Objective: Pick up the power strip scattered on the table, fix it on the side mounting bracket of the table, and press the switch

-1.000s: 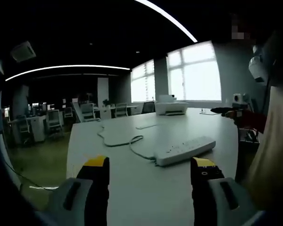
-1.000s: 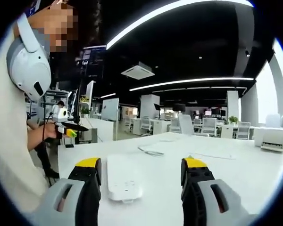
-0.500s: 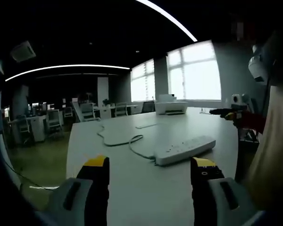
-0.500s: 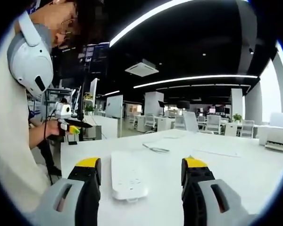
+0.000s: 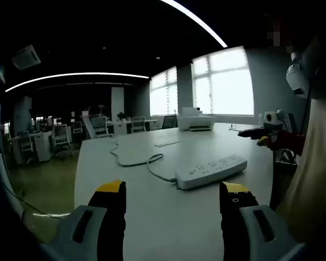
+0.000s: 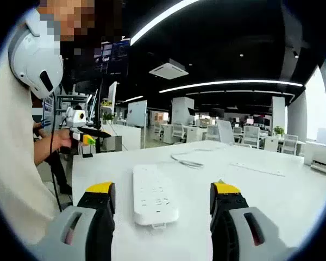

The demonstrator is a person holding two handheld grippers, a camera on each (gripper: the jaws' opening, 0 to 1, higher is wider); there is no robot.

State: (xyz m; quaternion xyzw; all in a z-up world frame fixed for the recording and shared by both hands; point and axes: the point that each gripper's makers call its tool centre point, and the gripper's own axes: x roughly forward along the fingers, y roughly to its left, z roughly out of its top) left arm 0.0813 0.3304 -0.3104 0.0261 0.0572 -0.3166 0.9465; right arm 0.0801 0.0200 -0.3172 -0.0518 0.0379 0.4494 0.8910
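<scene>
Fingers of both grippers, left gripper (image 5: 173, 191) and right gripper (image 6: 162, 191), apart, empty; we have closed toward the power strip (image 6: 154, 194) on the bench (image 6: 271, 190), approach under way

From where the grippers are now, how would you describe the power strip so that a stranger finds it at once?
Start at the large white table. The power strip lies flat on it, just ahead of the open right gripper, between its jaws. It is the long white bar with rows of sockets, and a thin white cable runs from one end, unlike the printer at the far edge.
</scene>
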